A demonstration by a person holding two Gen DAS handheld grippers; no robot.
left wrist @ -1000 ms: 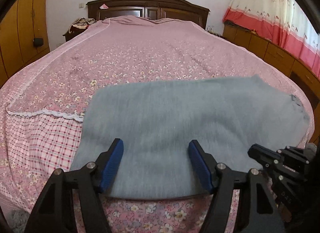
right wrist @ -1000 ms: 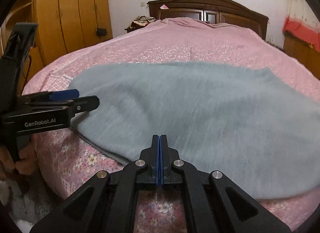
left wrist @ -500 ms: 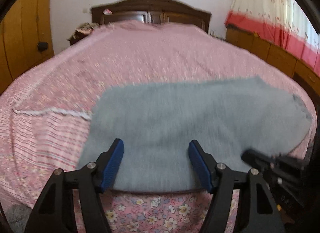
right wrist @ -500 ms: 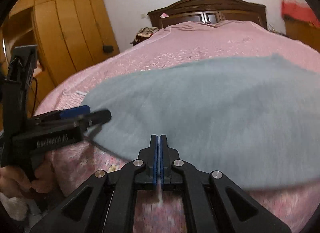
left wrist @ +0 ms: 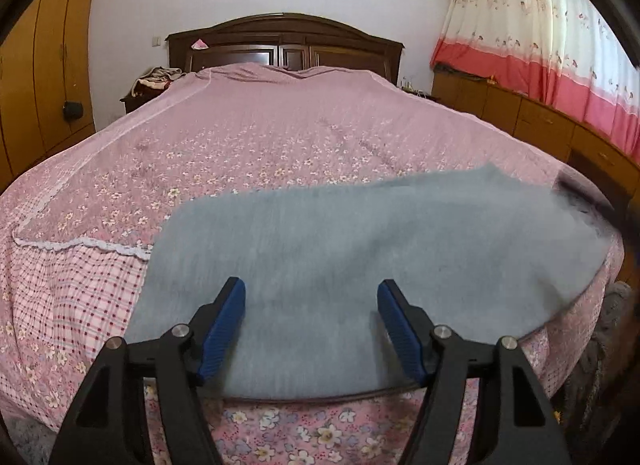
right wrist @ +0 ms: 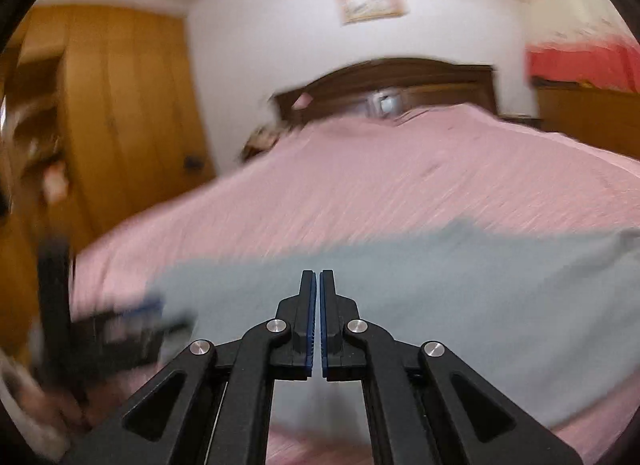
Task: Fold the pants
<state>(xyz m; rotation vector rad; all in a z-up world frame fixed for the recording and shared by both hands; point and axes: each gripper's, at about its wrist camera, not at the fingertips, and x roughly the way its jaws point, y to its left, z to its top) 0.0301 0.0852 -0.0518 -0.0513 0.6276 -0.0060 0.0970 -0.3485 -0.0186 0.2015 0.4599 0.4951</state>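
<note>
I'm looking over a bed [left wrist: 248, 153] spread with a pink floral cover. At its near edge my left gripper [left wrist: 312, 325] hangs over the grey pants [left wrist: 360, 249], fingers [left wrist: 224, 321] spread wide with the cloth below them, not pinched. The pants lie flat across the foot of the bed. My right gripper [right wrist: 316, 321] sits above the same cloth in a blurred view, fingers pressed together on nothing. At the far end of the bed stands a dark wooden headboard [left wrist: 288, 41].
</note>
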